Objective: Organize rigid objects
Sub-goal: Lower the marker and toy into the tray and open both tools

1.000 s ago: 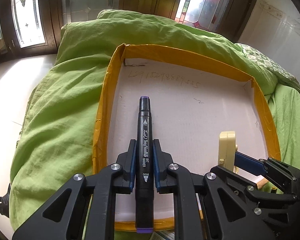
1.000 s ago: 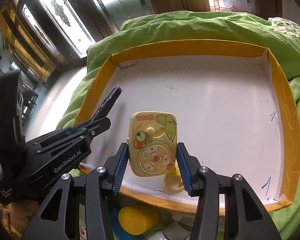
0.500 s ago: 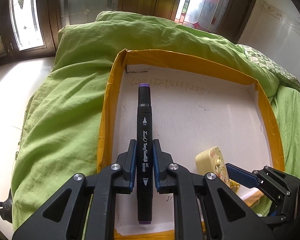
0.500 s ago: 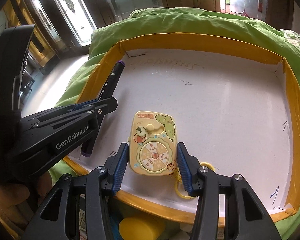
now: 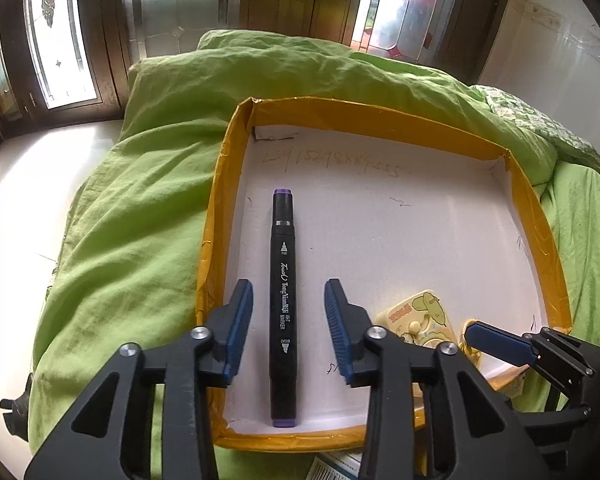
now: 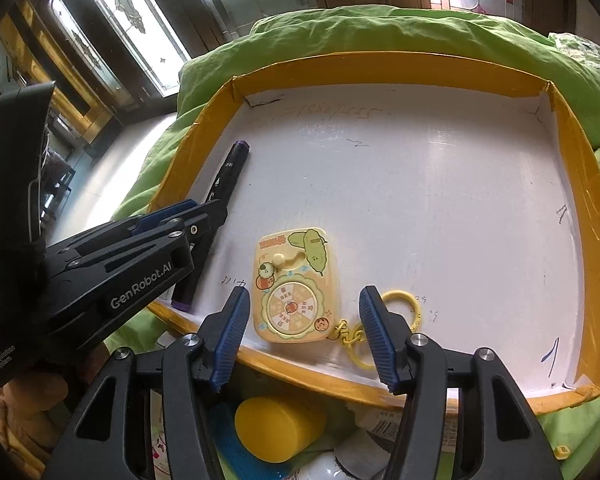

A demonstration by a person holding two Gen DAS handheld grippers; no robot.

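A black marker with purple ends (image 5: 283, 300) lies flat on the white floor of a shallow yellow-walled box (image 5: 220, 184), near its left wall. My left gripper (image 5: 288, 300) is open, one finger on each side of the marker, not touching it. A yellow cartoon toy with a dial (image 6: 296, 286) and a yellow keyring (image 6: 396, 312) lies in the box near the front wall. My right gripper (image 6: 304, 312) is open around the toy. The marker (image 6: 224, 188) and the box wall (image 6: 588, 184) also show in the right wrist view, and the toy (image 5: 420, 318) in the left wrist view.
The box rests on a rumpled green bedcover (image 5: 140, 208). In front of the box lie a yellow cap (image 6: 278, 428) and other small items. Windows and dark wood frames (image 5: 112, 20) stand behind the bed.
Both grippers have opened and let go: the marker and the toy now lie on the box floor. Both grippers have pulled back slightly.
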